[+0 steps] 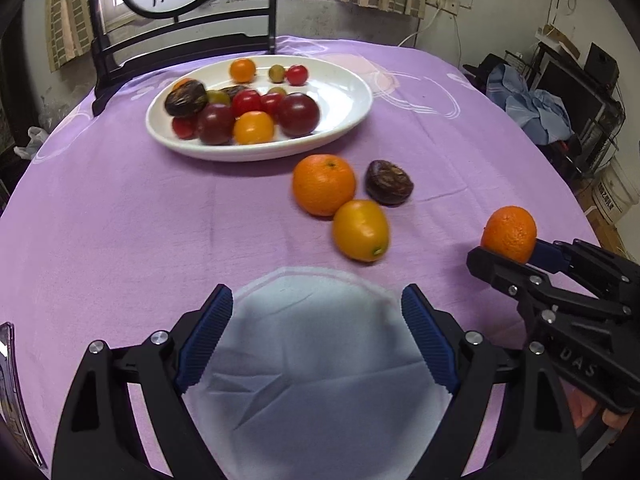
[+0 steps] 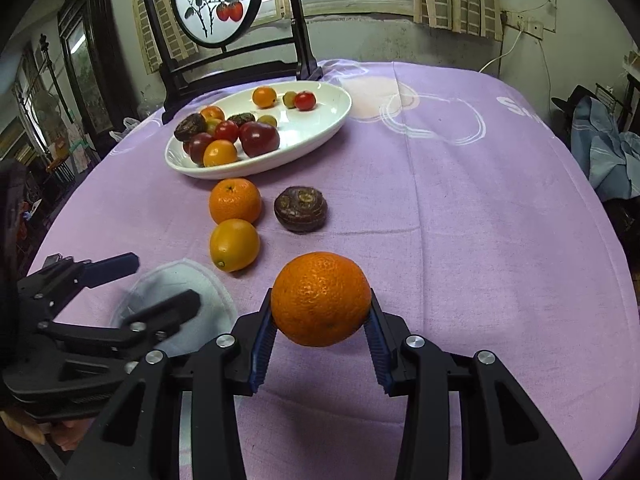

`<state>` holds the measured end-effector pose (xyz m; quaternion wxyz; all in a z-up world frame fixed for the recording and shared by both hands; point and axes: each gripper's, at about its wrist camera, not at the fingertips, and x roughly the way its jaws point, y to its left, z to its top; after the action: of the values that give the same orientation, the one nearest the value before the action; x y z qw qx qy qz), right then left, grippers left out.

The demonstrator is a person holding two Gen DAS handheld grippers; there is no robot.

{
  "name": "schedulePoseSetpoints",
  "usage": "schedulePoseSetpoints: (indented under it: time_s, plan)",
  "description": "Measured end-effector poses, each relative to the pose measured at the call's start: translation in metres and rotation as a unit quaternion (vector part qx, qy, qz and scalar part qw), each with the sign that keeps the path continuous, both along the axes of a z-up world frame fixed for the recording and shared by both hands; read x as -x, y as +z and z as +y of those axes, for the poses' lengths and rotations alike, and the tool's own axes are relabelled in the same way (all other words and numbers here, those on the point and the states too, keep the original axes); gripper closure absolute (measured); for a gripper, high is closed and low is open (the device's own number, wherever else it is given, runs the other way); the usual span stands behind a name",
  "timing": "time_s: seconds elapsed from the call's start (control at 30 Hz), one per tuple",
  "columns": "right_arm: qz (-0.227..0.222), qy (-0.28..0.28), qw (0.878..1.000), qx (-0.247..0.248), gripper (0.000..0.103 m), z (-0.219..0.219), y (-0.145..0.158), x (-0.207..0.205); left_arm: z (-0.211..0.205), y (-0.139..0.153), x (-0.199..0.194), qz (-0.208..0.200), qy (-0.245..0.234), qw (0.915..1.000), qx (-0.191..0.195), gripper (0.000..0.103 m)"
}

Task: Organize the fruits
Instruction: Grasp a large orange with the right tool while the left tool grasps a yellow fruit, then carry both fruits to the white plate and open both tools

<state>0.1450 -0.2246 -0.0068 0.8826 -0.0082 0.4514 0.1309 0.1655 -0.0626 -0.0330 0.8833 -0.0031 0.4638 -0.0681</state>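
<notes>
Open purple cloth (image 2: 460,220) right of clawed orange (image 2: 321,298)

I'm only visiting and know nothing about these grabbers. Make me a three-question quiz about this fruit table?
1. True or false: the right gripper holds an orange.
2. How many fruits lie loose on the purple cloth, outside the white plate?
3. What lies below the left gripper? A) a knife B) a white paper dish C) a banana

Key: 1 true; 2 three: an orange, a yellow-orange fruit and a dark brown one; 3 B.
</notes>
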Motion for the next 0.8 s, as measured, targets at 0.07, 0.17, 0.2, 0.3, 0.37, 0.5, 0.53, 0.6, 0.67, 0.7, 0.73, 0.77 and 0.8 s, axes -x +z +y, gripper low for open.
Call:
schedulePoseSetpoints:
  time_s: [0.07,0.17,0.2,0.3,0.37,0.5,0.53,0.6,0.67,0.7,0.73,0.77,0.8]
  plan:
    - [-0.012,-0.009,1.0,0.0,0.061,-0.008,0.006,0.002,-0.007,0.0,-0.008,0.002,0.004,1.0,-0.002,0.019]
    - [-0.029,-0.021,0.999,-0.006,0.061,-0.02,0.016,0.003,-0.016,-0.001,-0.018,0.004,0.009,0.9999,-0.007,0.019]
    - [-0.031,-0.024,0.999,-0.007,0.061,-0.023,0.018,0.003,-0.019,-0.003,-0.021,0.005,0.009,0.9999,-0.008,0.019]
    - [-0.029,-0.032,0.999,-0.015,0.061,-0.031,0.02,0.0,-0.024,-0.008,-0.03,0.012,0.013,0.9998,-0.012,0.025]
    - [-0.03,-0.035,0.999,-0.016,0.061,-0.032,0.021,-0.001,-0.028,-0.012,-0.037,0.023,0.013,0.9996,-0.009,0.034]
    - [-0.038,-0.031,0.999,-0.016,0.061,-0.033,0.023,-0.001,-0.036,-0.02,-0.049,0.027,0.017,0.9992,-0.022,0.046]
    - [-0.037,-0.03,0.999,-0.016,0.061,-0.032,0.023,-0.001,-0.037,-0.02,-0.05,0.024,0.013,0.9994,-0.022,0.063]
    - [-0.037,-0.028,0.999,-0.015,0.061,-0.031,0.022,-0.001,-0.036,-0.02,-0.051,0.03,0.009,0.9993,-0.021,0.066]
    - [-0.035,-0.027,0.999,-0.014,0.061,-0.03,0.021,-0.001,-0.032,-0.018,-0.045,0.033,0.001,0.9993,-0.018,0.066]
    - [-0.035,-0.026,0.999,-0.014,0.061,-0.03,0.021,-0.002,-0.031,-0.015,-0.04,0.032,-0.003,0.9993,-0.02,0.066]
    - [-0.036,-0.025,0.999,-0.015,0.061,-0.03,0.021,-0.002,-0.028,-0.013,-0.035,0.03,-0.008,0.9993,-0.022,0.066]
    - [-0.036,-0.024,0.999,-0.016,0.061,-0.029,0.021,-0.001,-0.024,-0.01,-0.028,0.028,-0.015,0.9992,-0.024,0.066]
    - [-0.037,-0.022,0.999,-0.016,0.061,-0.027,0.02,0.0,-0.02,-0.007,-0.022,0.025,-0.022,0.9991,-0.025,0.066]
